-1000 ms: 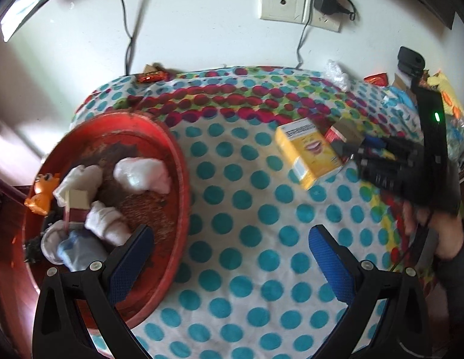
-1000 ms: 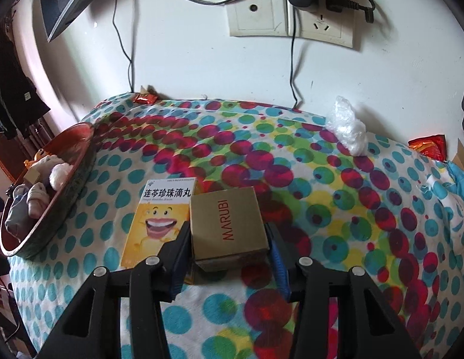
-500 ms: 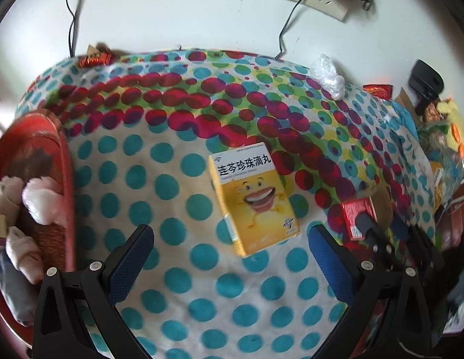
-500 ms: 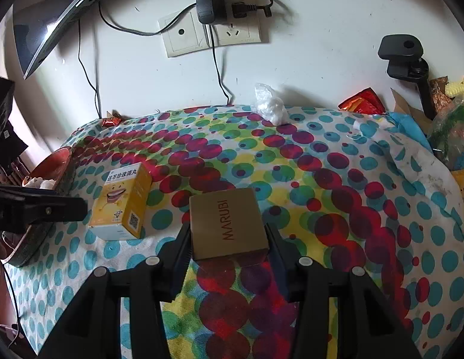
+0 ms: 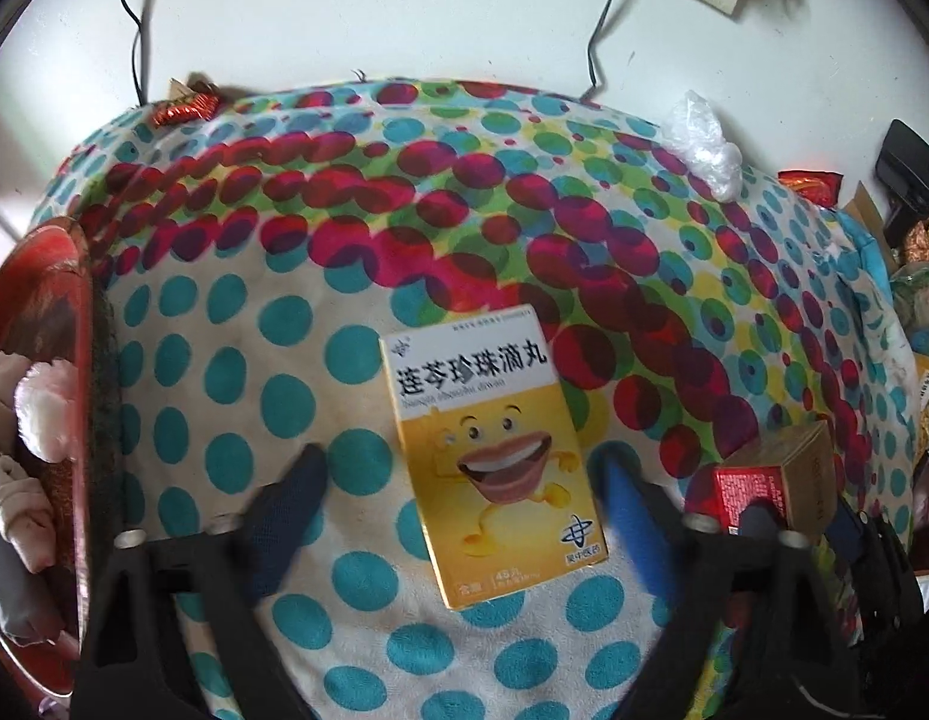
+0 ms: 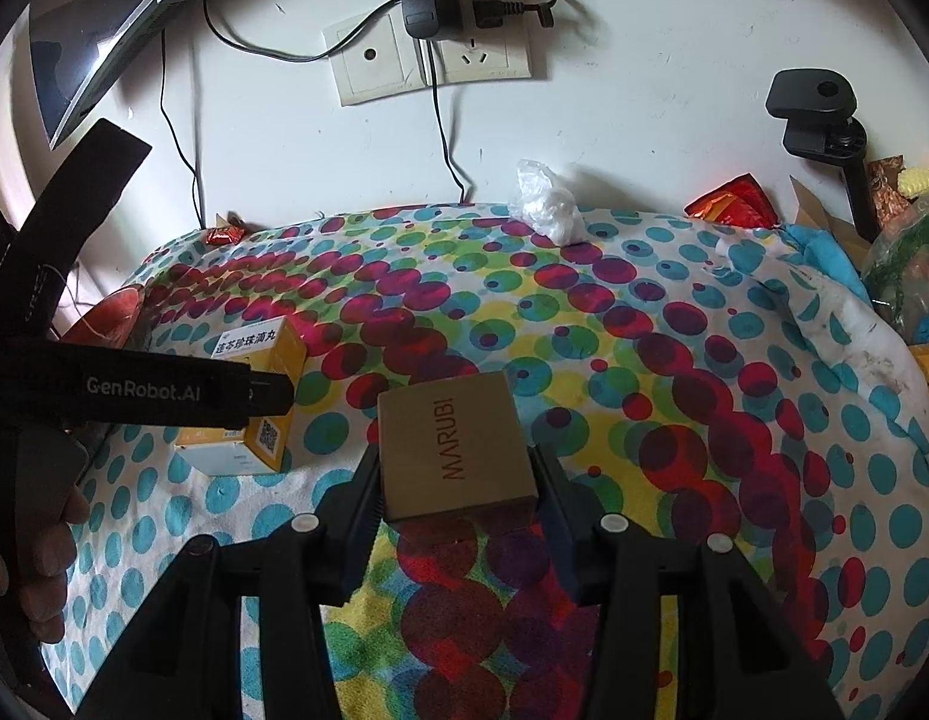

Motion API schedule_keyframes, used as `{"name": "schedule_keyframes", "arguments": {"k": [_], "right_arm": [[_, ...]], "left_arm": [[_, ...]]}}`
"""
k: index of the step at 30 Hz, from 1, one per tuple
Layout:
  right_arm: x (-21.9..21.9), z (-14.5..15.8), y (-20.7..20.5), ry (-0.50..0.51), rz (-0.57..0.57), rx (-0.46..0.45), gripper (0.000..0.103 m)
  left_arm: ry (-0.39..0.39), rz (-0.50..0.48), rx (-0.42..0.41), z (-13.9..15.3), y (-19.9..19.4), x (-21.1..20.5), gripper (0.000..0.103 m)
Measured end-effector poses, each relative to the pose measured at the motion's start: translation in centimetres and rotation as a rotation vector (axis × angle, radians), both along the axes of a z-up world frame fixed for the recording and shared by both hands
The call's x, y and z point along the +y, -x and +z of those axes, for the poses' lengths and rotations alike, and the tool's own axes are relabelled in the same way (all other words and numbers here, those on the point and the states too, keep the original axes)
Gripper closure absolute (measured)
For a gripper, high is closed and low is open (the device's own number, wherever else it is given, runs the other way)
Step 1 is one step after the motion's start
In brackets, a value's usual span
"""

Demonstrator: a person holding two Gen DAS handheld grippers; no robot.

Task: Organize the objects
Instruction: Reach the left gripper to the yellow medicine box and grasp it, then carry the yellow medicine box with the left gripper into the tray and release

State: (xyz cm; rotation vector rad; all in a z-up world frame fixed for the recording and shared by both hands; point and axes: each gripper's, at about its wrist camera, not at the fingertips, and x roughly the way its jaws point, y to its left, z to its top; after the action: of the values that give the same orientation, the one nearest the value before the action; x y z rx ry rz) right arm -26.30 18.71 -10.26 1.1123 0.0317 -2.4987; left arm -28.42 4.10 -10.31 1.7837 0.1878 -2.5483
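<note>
A yellow medicine box with a cartoon mouth lies flat on the dotted cloth. My left gripper points down over it, one blue-padded finger on each side. Its jaws are closing, and a gap still shows between the left pad and the box. My right gripper is shut on a brown MARUBI box, held just above the cloth to the right of the yellow box. The brown box shows a red end in the left wrist view.
A red bowl holding rolled socks sits at the left edge. At the back by the wall lie a crumpled plastic bag and a red wrapper. Cables hang from a wall socket. Clutter and a black clamp fill the right side.
My left gripper has swung right from the red bowl to over the yellow box, come lower, and narrowed its jaws. The right gripper still holds the brown box and has rolled a little.
</note>
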Motion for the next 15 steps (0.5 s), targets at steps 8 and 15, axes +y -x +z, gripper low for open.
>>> {"name": "schedule_keyframes", "arguments": {"k": [8,15], "right_arm": [[-0.3,-0.2,0.2,0.007,0.001,-0.006,0.053],[-0.5,-0.4,0.3,-0.003,-0.002,-0.011,0.054]], "left_arm": [[-0.014,-0.028,0.027,0.0,-0.7,0.0,0.055],[0.029,-0.068,0.069,0.8,-2.2,0.4,0.055]]}}
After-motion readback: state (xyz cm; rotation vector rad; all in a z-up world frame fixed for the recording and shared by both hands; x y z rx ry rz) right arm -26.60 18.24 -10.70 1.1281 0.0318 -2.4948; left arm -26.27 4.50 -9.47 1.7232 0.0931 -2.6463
